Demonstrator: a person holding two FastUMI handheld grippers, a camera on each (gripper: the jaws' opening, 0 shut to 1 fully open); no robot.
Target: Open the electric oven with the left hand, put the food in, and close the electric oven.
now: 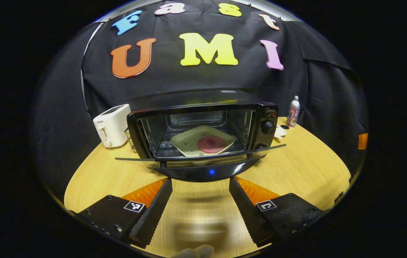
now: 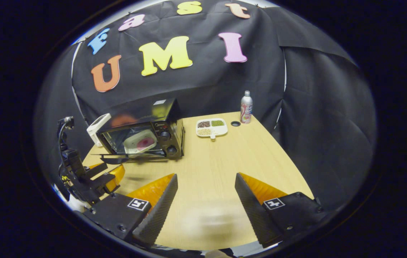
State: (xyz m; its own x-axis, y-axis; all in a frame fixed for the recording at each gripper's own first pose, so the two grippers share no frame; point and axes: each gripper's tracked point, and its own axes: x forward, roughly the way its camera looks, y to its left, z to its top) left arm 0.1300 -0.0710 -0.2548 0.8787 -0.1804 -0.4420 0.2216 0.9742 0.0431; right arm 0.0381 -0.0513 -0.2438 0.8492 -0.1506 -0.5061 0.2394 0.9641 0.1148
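Observation:
The black electric oven (image 1: 261, 118) stands at the back of the wooden table (image 1: 296, 172) with its door (image 1: 203, 168) folded down flat toward me. Inside, on the rack, sits a pale square plate (image 1: 189, 143) with a round pink slice of food (image 1: 211, 144). My left gripper (image 1: 200, 188) is open just in front of the door's handle, fingers either side, holding nothing. In the right gripper view the oven (image 2: 167, 118) is at left with the plate (image 2: 137, 141) inside; my right gripper (image 2: 206, 182) is open over the table, and the left gripper (image 2: 92, 179) shows at far left.
A white toaster (image 1: 112, 125) stands left of the oven. A drink can (image 2: 246, 106), a small dark cap (image 2: 235, 123) and a white divided tray of grains (image 2: 211, 128) sit at the table's back right. Black cloth walls the booth.

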